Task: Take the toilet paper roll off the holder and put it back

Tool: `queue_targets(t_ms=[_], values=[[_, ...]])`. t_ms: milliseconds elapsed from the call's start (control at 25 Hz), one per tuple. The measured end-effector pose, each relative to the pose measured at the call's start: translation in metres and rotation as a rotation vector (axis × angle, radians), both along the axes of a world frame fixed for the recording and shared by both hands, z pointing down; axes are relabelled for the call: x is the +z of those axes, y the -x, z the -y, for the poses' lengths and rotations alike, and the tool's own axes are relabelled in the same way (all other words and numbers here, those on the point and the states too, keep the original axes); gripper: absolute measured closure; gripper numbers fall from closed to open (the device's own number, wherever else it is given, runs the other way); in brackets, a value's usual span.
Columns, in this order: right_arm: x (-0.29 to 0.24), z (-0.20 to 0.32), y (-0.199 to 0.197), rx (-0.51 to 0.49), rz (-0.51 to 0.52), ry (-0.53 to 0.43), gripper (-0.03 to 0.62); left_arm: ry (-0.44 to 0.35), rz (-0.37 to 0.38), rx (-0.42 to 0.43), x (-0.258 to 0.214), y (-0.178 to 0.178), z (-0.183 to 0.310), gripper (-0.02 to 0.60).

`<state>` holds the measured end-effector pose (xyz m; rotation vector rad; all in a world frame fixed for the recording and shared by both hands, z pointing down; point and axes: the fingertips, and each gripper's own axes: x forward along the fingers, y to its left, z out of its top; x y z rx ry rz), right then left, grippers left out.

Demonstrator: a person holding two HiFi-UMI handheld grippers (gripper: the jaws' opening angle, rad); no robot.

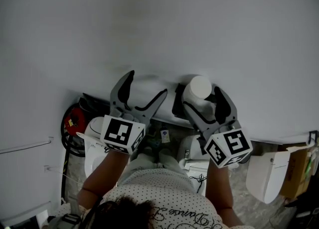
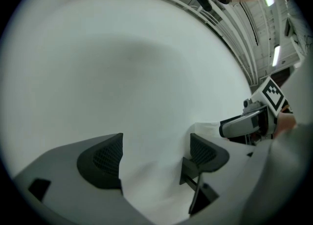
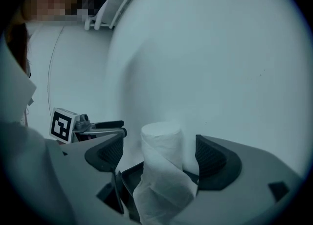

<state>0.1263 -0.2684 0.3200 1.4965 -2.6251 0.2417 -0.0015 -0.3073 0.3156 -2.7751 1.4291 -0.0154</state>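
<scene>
The roll (image 3: 162, 146) stands upright on its black holder (image 3: 130, 177) at the wall (image 1: 149, 24), between the wide right tongs (image 3: 159, 153), touching neither pad. The left tongs (image 2: 155, 154) are wide and empty, just beside.

The white toilet paper roll (image 3: 161, 153) stands upright on a black holder (image 3: 131, 180) against the pale wall. Its flat end faces up, and a loose outer sheet wraps slackly round its lower part. It sits between the spread jaws of the right tongs (image 3: 160, 156), with a gap on each side.
</scene>
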Motion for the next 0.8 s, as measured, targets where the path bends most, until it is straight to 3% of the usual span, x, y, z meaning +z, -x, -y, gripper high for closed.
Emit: queue_targets(t_ms=[320, 800], values=[[0.015, 0.005, 0.003, 0.001, -0.051, 0.083, 0.161, 0.01, -0.001, -0.003, 0.001, 0.0, 0.002, 0.169], [0.019, 0.0, 0.001, 0.0, -0.101, 0.118, 0.207, 0.006, -0.006, 0.02, -0.002, -0.007, -0.001, 0.169]])
